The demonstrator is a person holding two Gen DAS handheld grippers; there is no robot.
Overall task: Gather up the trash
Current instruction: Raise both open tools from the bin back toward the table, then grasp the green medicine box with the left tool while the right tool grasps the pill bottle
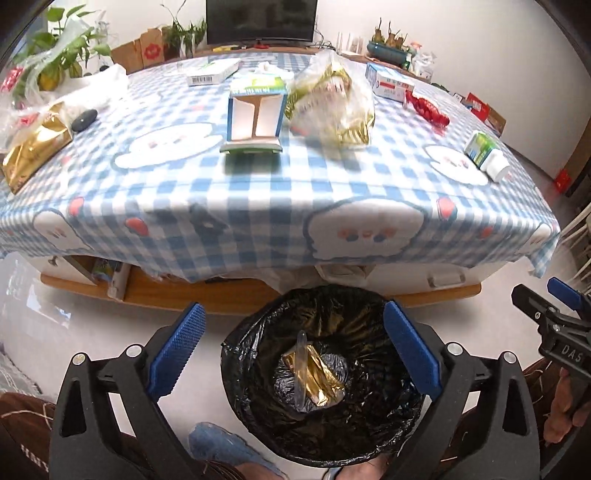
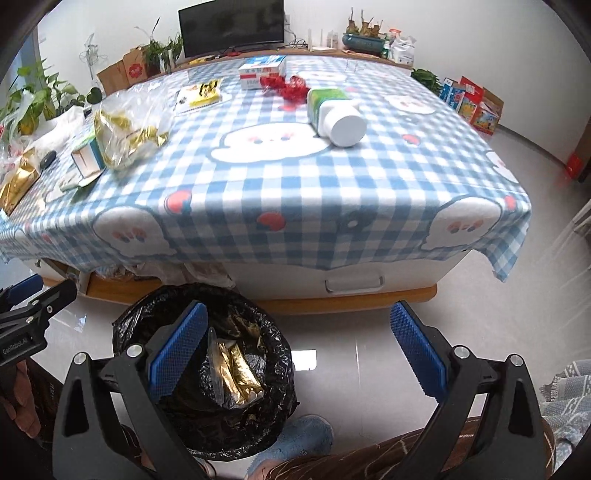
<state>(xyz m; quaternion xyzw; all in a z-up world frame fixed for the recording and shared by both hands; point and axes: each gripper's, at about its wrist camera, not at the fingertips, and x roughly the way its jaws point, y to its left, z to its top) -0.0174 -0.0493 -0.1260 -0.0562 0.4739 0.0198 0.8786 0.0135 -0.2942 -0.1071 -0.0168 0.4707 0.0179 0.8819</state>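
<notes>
A black-lined trash bin stands on the floor in front of the table. Inside lie a gold wrapper and a clear plastic piece. My left gripper hangs open above the bin, nothing between its blue pads. My right gripper is open too, just right of the bin over bare floor, empty. On the checked tablecloth lie a gold-and-clear bag, an open carton, a gold pouch and a white bottle.
Boxes, a red ribbon bundle, plants and a dark screen lie further back. A blue slipper and a person's legs are near the bin. The table's wooden base runs behind the bin.
</notes>
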